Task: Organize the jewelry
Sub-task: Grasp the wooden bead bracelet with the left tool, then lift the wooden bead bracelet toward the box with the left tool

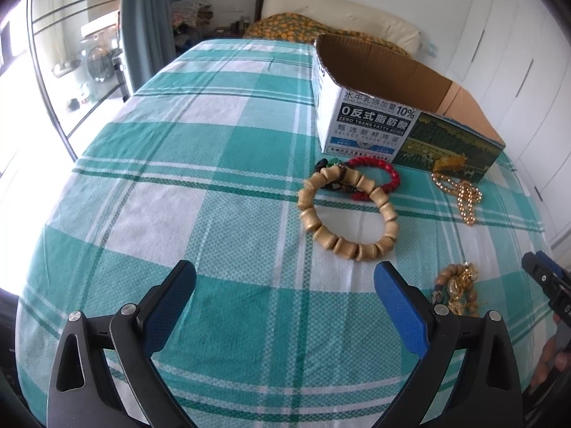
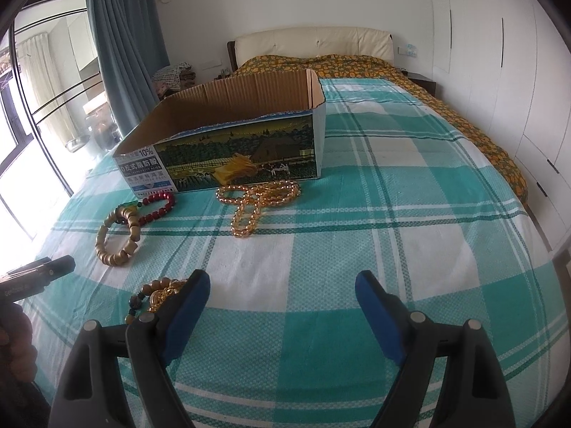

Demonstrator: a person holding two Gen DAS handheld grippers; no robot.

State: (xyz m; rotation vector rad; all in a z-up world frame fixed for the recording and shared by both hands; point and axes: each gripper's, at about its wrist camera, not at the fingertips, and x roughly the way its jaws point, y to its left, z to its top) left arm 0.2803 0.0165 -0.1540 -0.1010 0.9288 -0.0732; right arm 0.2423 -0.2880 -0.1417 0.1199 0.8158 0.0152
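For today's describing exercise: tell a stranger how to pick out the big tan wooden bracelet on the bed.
Start at the open cardboard box on the checked bedspread. Just in front of its printed corner lies the tan bracelet, overlapping a red bead bracelet. Its chunky barrel-shaped beads are far larger than any other string's.

a bed (image 2: 410, 185) with a teal checked sheet fills the room; a cream headboard (image 2: 314, 41) meets the white wall, blue-grey curtain (image 2: 117, 35) beside a bright window (image 2: 28, 107), white wardrobes (image 2: 499, 53) opposite.
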